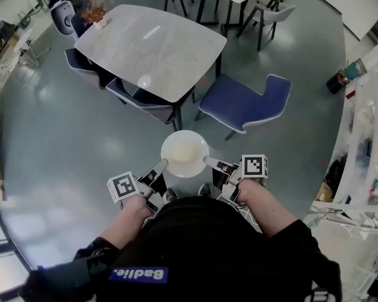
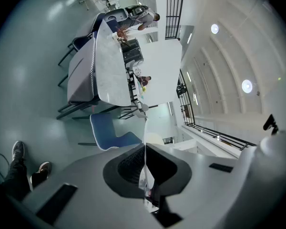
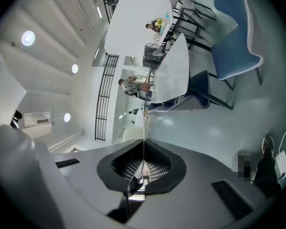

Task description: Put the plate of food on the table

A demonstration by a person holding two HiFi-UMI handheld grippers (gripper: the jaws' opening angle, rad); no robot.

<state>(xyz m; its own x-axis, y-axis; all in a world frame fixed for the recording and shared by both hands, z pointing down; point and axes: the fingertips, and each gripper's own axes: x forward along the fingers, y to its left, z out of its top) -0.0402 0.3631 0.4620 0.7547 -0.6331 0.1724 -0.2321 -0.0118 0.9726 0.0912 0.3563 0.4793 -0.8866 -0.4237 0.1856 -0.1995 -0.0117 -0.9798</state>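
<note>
White and round, the plate of food [image 1: 184, 154] hangs in the air between the two tongs, with a pale yellowish patch at its middle. The left tongs [image 1: 162, 164] are clenched on the rim at the plate's left edge, and the right tongs [image 1: 208, 161] are clenched on the rim opposite. In the left gripper view the plate [image 2: 144, 173] shows edge-on as a thin line pinched between the ribbed pads of the left tongs [image 2: 144, 149]. The right gripper view shows the same: the rim [image 3: 139, 123] runs straight down into the closed right tongs [image 3: 143, 149].

Ahead of both tongs, past the far edge of the plate, stands the grey stone-topped bench [image 1: 151, 49]; the plate is well short of it and over the grey floor [image 1: 63, 137]. A blue chair [image 1: 242, 102] stands ahead of the right tongs, pulled out from the bench's near corner. Just behind the tongs, below the plate, the person's shoes [image 1: 171, 195] show on the floor.
</note>
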